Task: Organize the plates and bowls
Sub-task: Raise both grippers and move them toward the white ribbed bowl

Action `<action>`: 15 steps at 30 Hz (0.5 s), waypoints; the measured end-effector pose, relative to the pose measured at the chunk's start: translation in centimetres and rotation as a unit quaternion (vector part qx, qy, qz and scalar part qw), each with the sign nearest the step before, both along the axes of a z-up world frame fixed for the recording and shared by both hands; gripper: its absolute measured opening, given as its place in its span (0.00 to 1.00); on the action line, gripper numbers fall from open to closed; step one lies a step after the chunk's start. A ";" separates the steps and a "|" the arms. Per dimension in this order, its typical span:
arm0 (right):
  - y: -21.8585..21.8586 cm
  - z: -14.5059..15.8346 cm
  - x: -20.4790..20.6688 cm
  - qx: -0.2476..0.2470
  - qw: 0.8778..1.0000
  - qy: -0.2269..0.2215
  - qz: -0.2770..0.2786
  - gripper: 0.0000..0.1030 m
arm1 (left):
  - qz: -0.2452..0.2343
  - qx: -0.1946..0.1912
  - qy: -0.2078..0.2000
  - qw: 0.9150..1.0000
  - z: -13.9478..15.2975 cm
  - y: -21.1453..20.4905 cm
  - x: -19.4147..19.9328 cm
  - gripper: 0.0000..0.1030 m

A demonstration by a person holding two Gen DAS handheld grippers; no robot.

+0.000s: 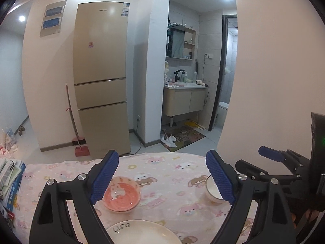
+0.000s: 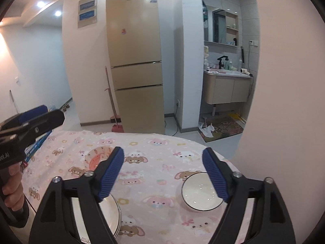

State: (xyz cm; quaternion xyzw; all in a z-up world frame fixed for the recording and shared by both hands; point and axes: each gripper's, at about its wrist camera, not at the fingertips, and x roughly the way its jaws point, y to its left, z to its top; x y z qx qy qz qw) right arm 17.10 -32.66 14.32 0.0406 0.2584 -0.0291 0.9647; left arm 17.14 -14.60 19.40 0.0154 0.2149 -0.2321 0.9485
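Observation:
A pink bowl (image 1: 121, 196) sits on the pink cartoon tablecloth (image 1: 162, 170), just right of my left gripper's left finger. A white plate (image 1: 142, 233) marked "life" lies at the near edge below my left gripper (image 1: 162, 174), which is open and empty above the table. A white bowl (image 1: 212, 191) with a dark rim stands to the right. In the right wrist view my right gripper (image 2: 162, 174) is open and empty; the white bowl (image 2: 200, 195) lies by its right finger, stacked white plates (image 2: 113, 213) under its left finger, the pink bowl (image 2: 97, 156) farther back.
Books and papers (image 1: 10, 181) are piled at the table's left edge. Beyond the table stand a beige fridge (image 1: 101, 77), a red broom and dustpan (image 1: 80, 148), and a bathroom vanity (image 1: 184, 99). A wall (image 1: 274, 81) is close on the right.

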 end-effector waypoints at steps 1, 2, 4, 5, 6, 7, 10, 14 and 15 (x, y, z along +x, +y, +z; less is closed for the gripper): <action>-0.7 0.0 -0.4 0.005 1.000 -0.002 -0.007 0.80 | -0.001 0.001 -0.001 1.000 0.0 -0.5 -0.1 0.87; -1.4 0.0 -0.6 0.010 1.000 -0.003 -0.014 0.83 | -0.002 0.003 -0.001 1.000 0.0 -0.9 -0.3 0.87; -2.5 -0.1 -1.1 0.015 1.000 -0.006 -0.026 0.87 | -0.004 0.006 -0.001 1.000 -0.1 -1.8 -0.5 0.87; -3.0 -0.2 -1.2 0.015 0.999 -0.007 -0.033 0.87 | -0.005 0.006 0.001 1.000 -0.2 -2.2 -0.4 0.87; -3.5 -0.4 -1.3 0.016 0.999 -0.006 -0.040 0.87 | -0.008 0.006 0.003 1.000 -0.3 -2.6 -0.4 0.87; -3.9 -0.5 -1.5 0.016 0.999 -0.005 -0.044 0.88 | -0.010 0.005 0.005 1.000 -0.3 -2.8 -0.5 0.87; -5.1 -0.9 -1.9 0.020 0.998 0.001 -0.057 0.88 | -0.015 0.002 0.003 1.000 0.0 -3.3 -0.6 0.87; -6.0 -0.8 -2.0 0.010 0.998 0.009 -0.062 0.88 | -0.014 -0.011 -0.001 1.000 0.1 -3.9 -0.7 0.87; -6.1 -0.7 -2.2 0.005 0.998 0.008 -0.065 0.88 | -0.019 -0.015 0.005 1.000 -0.1 -4.1 -0.5 0.87</action>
